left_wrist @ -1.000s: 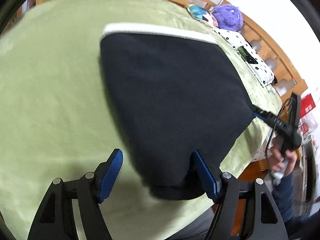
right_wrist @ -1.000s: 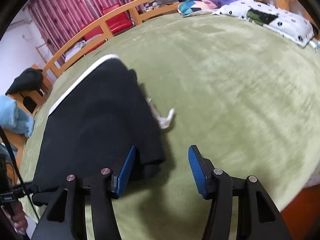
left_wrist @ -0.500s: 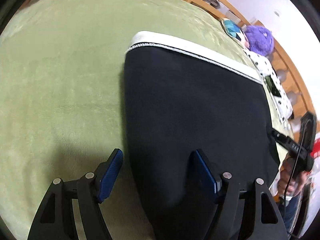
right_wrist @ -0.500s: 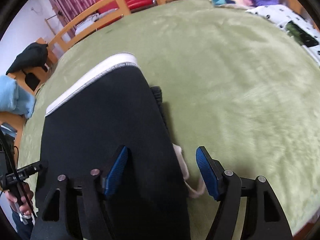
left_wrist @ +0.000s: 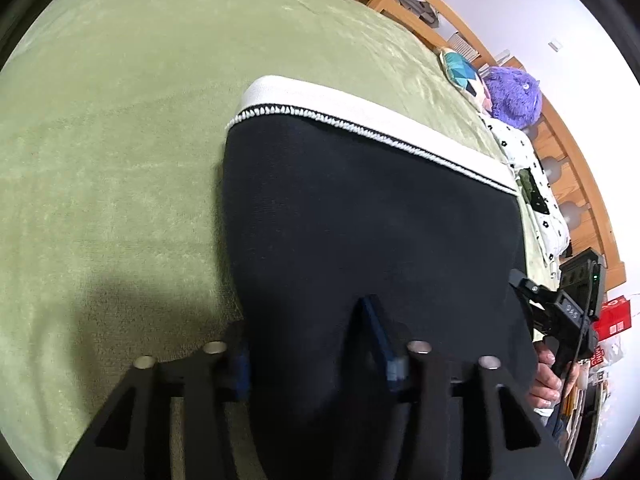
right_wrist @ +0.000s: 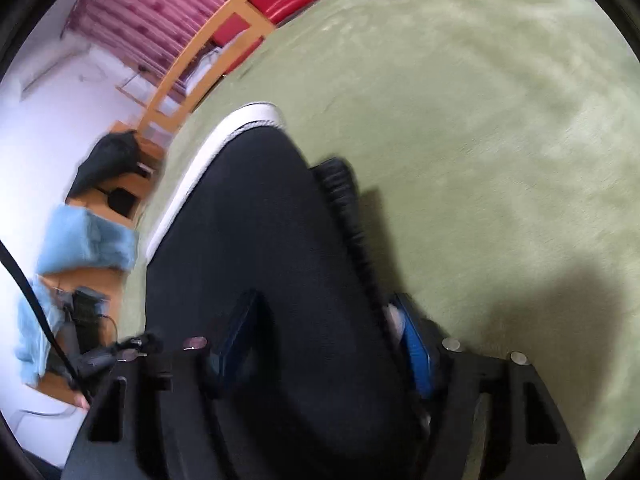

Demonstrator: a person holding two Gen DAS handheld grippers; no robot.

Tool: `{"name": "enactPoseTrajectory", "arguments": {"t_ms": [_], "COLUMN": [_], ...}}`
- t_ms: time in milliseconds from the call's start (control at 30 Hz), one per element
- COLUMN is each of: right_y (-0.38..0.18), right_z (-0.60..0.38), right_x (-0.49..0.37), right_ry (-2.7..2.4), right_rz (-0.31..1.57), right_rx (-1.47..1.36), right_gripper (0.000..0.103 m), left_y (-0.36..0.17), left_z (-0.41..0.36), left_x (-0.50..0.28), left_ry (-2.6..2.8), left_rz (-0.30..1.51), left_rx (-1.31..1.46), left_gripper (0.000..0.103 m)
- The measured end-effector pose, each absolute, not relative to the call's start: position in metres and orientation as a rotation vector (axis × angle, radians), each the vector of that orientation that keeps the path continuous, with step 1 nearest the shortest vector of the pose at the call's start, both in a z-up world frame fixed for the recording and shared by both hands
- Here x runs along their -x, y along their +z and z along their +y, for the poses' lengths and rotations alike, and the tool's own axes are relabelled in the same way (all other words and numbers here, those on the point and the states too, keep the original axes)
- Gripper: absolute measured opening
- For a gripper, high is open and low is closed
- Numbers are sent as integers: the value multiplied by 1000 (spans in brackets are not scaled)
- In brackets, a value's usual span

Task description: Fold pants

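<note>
Black pants (left_wrist: 360,220) with a white waistband (left_wrist: 360,116) lie folded on the green blanket (left_wrist: 120,140). My left gripper (left_wrist: 304,320) straddles the near left edge of the pants; its jaws are closing and the cloth bulges up between the pads. In the right wrist view the pants (right_wrist: 248,220) fill the middle. My right gripper (right_wrist: 324,300) spans their near right edge; its jaws are closing with cloth between them, still wide apart. A white drawstring end shows by the right pad (right_wrist: 416,344). The right gripper's body and the hand holding it (left_wrist: 568,316) appear at the left view's right edge.
A purple plush (left_wrist: 514,96), a patterned cushion (left_wrist: 460,76) and a dotted white pillow (left_wrist: 536,184) sit along the wooden rail (left_wrist: 580,168). In the right wrist view, blue cloth (right_wrist: 84,240) and a black garment (right_wrist: 108,160) lie past the bed's edge; green blanket (right_wrist: 480,120) spreads right.
Both grippers have come down and forward over the near end of the pants. The left jaws have narrowed onto the cloth's edge. The right view has swung and is blurred.
</note>
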State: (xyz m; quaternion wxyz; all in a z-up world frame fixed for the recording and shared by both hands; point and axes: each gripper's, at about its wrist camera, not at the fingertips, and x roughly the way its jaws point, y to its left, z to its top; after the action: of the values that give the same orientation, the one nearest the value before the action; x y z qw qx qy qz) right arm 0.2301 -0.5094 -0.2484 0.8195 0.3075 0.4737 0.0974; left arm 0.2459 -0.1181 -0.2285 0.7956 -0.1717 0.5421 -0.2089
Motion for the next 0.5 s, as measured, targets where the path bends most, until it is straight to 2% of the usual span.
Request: {"name": "enactPoseTrajectory", "arguments": {"t_ms": [67,100,133,233,500], "right_y": [-242,-237,-232,-212,-180], "right_z": [-504,-501,-499,-501,-478], "right_x": [-228,-226,-223,-214,-193], "right_ry": [183,167,151,139,110], "right_rz": [991,978,959,902,804], "right_rx": [-591,-573,-557,-597,-649], "right_gripper": [57,52,42,28,22], "left_y": [-224,-219,-217,-209,-176], "left_z": [-114,-111,-109,-104,-76], "left_x": [-243,-241,-240,-237,-227], "left_ry": [-467,-484,-491,-523,-586], "left_rz": [1149,1136,1129,1114,1064], "left_rx": [374,385,393,408,414], "left_gripper": [19,18,16,14,12]}}
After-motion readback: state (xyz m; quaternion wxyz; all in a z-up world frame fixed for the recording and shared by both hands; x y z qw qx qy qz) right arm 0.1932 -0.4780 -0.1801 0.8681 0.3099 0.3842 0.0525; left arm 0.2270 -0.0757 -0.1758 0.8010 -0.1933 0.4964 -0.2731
